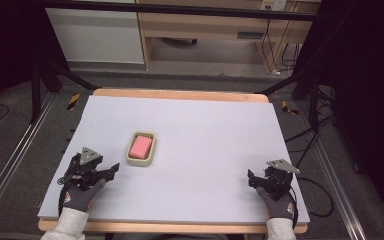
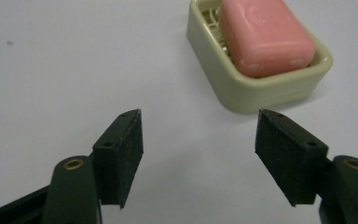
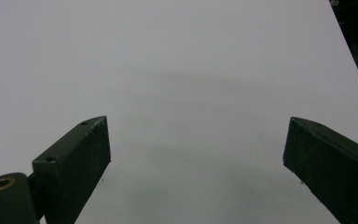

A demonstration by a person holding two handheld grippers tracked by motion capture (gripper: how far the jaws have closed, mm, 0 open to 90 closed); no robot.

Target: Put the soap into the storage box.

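- Soap, a pink rounded rectangular bar (image 1: 141, 146), lies inside a cream oblong plastic soap dish (image 1: 130, 159) with a raised rim; the dish stands left of centre on the pale grey table top (image 1: 205, 150); in the left gripper view the bar (image 2: 265, 35) sits on a slotted grid within the dish (image 2: 251, 88).
- Left gripper (image 1: 114, 169) rests low near the table's front left, just beside the dish and apart from it; its jaws are spread wide with nothing between them; in the left gripper view the gripper (image 2: 199, 156) points at the dish's near corner, both dark pads above bare table.
- Left hand (image 1: 80, 192) in a grey glove grips it from behind, the forearm in a white sleeve (image 1: 67, 225) coming up from the table's near edge.
- Right gripper (image 1: 250, 179) sits near the front right, well apart from the dish, jaws turned inward toward the table's middle; in the right gripper view the gripper (image 3: 196, 154) stands wide and empty over bare surface.
- Right hand (image 1: 279, 200), also gloved, holds it, wrist at the near edge.
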